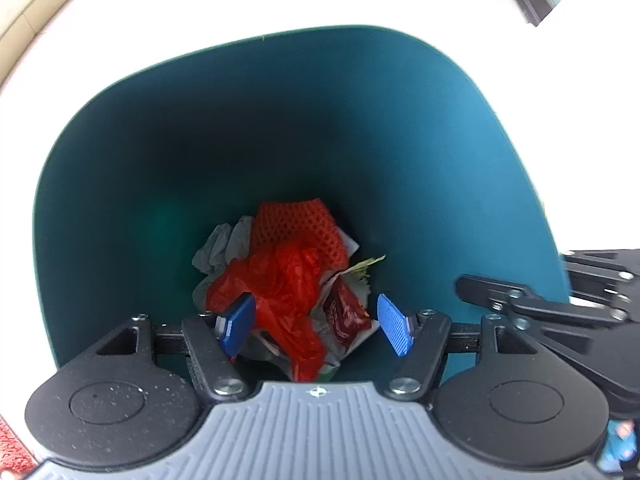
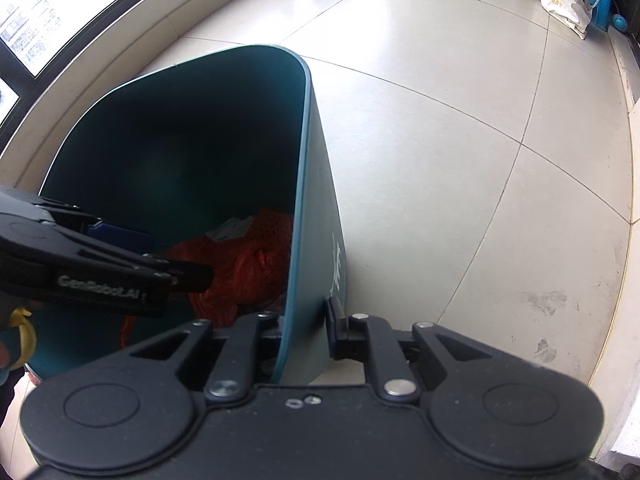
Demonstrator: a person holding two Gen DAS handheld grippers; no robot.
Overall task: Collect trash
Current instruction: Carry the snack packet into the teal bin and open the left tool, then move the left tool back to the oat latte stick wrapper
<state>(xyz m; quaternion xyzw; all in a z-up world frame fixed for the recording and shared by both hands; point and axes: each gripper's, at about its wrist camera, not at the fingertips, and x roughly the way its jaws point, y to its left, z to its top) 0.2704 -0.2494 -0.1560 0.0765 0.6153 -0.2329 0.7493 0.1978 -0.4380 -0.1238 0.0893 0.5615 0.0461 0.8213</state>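
Reading "GenRobot.AI" in pale letters, the left gripper (image 2: 176, 276) is hanging over the one teal trash bin (image 1: 400, 128), its blue pads spread apart and holding nothing. The right gripper (image 2: 306, 332) is clamping the bin's near wall, beside white writing too foreshortened to read. Inside the bin are lying one red plastic bag (image 1: 288, 280), one orange foam net (image 1: 296, 222), one dark red wrapper (image 1: 346, 314) and grey crumpled paper (image 1: 218, 246).

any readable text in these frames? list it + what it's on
"GenRobot.AI": on the left gripper arm, right wrist view.
White characters on the teal trash bin outer wall: too foreshortened to read.
Print on the white bag far across the floor: too small.
Red wrapper in the bin: blurred.
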